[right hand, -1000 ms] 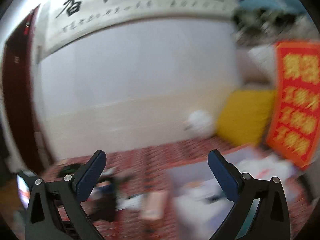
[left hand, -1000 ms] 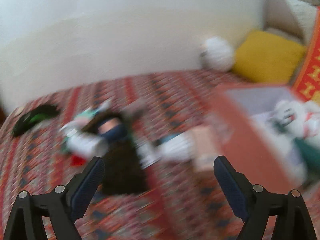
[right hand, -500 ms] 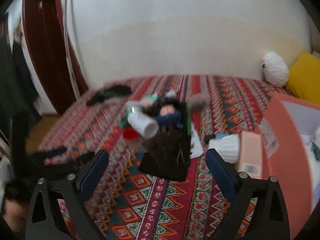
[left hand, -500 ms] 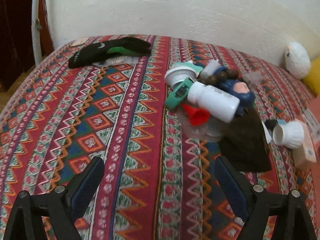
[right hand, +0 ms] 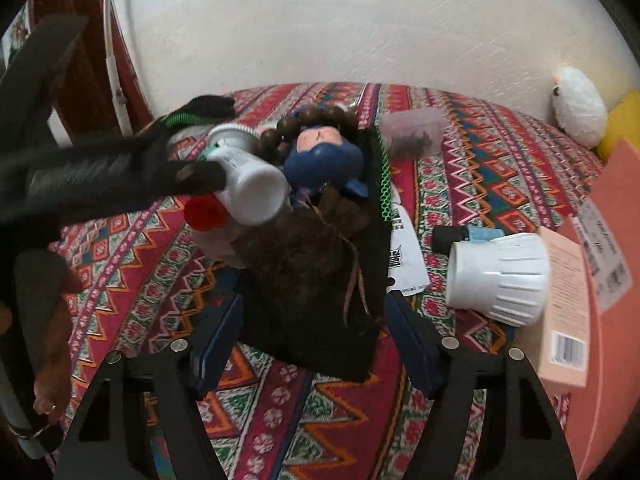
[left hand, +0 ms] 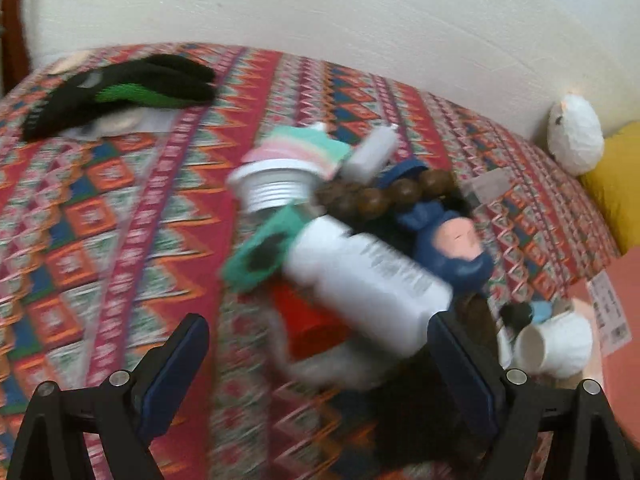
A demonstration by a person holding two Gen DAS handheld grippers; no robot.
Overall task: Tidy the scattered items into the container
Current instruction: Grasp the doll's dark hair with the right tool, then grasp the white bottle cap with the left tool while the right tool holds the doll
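Note:
A pile of small items lies on the patterned bedspread (left hand: pixel 120 208). My left gripper (left hand: pixel 320 360) is open, and a white bottle (left hand: pixel 368 280) lies between its fingers beside a red cap (left hand: pixel 304 320). A blue doll (left hand: pixel 452 252), brown beads (left hand: pixel 384 196) and a white jar (left hand: pixel 276 188) lie just beyond. My right gripper (right hand: pixel 316 340) is open but narrowed. Its fingers flank the lower end of a dark brown pouch (right hand: pixel 312 272), which rests on the bedspread. The salmon container (right hand: pixel 616 248) stands at the right edge.
A white ribbed cup (right hand: pixel 500 276) and a tan carton (right hand: pixel 564 316) lie beside the container. A black and green glove (left hand: pixel 120 92) lies far left. A white plush (right hand: pixel 580 108) and a yellow cushion (left hand: pixel 616 176) sit by the wall. A hand (right hand: pixel 52 320) shows at left.
Both grippers have moved in close to the pile. The left now has the white bottle between its fingers. The right has narrowed around the dark pouch.

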